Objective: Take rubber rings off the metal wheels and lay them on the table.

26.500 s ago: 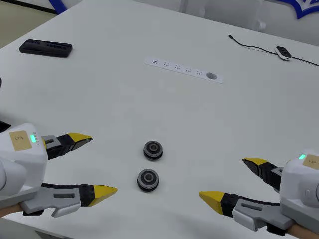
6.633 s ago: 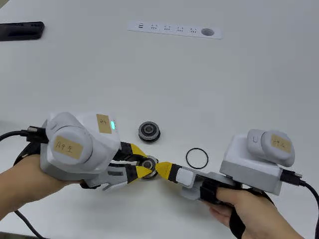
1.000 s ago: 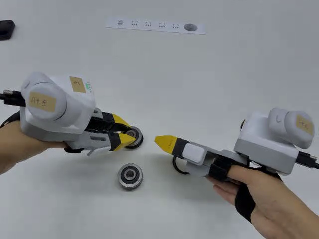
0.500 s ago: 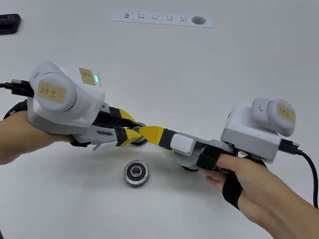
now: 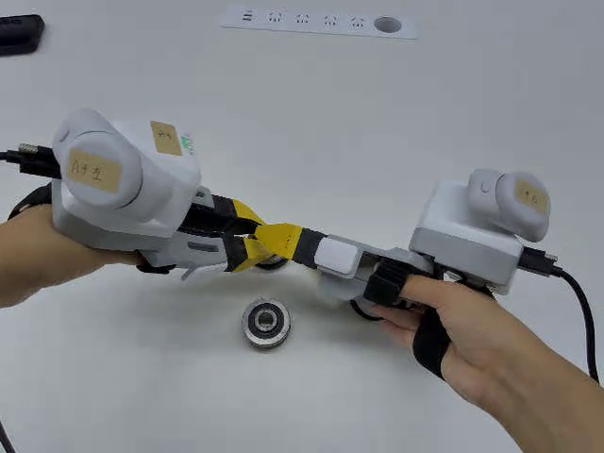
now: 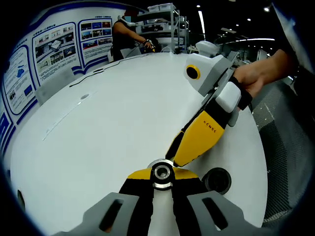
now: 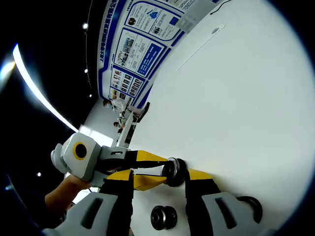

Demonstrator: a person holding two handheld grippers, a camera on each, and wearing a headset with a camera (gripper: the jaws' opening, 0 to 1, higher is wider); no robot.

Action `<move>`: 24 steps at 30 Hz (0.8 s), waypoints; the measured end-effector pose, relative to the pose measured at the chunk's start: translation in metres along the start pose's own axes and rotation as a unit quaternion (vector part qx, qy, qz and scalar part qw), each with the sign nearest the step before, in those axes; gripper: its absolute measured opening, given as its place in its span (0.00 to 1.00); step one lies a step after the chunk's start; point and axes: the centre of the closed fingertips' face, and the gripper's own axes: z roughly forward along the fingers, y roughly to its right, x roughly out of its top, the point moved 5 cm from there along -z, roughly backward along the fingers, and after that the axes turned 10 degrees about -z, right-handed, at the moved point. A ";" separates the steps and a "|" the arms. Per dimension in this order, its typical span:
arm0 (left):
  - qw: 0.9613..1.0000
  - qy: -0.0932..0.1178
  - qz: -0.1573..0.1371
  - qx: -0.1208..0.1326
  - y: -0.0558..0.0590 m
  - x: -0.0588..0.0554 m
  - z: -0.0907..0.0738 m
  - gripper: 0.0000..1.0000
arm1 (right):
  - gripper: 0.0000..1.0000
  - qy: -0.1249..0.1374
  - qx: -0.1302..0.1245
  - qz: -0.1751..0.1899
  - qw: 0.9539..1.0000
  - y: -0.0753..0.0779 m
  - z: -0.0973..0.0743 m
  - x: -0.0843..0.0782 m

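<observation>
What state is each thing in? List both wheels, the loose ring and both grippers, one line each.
left gripper: shut on the held wheel.
held wheel: clamped between the left jaws, dark rubber on its rim.
right gripper: jaws apart astride the held wheel; grip unclear.
loose wheel: flat on the table, rim bare metal.
loose ring: off its wheel, flat on the table.

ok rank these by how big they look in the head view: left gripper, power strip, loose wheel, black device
1. left gripper, though it is nearest the camera
2. power strip
3. loose wheel and black device: about alike, device cut off by the edge, so unranked
</observation>
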 end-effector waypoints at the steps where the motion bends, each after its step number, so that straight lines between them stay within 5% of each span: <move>1: 1.000 0.000 0.000 0.000 0.000 0.000 0.000 0.13 | 0.43 -0.001 0.000 -0.001 1.000 0.000 0.000 0.000; 24: 1.000 -0.005 0.004 0.003 0.000 0.001 0.000 0.13 | 0.42 -0.014 -0.002 -0.004 1.000 -0.006 0.002 -0.004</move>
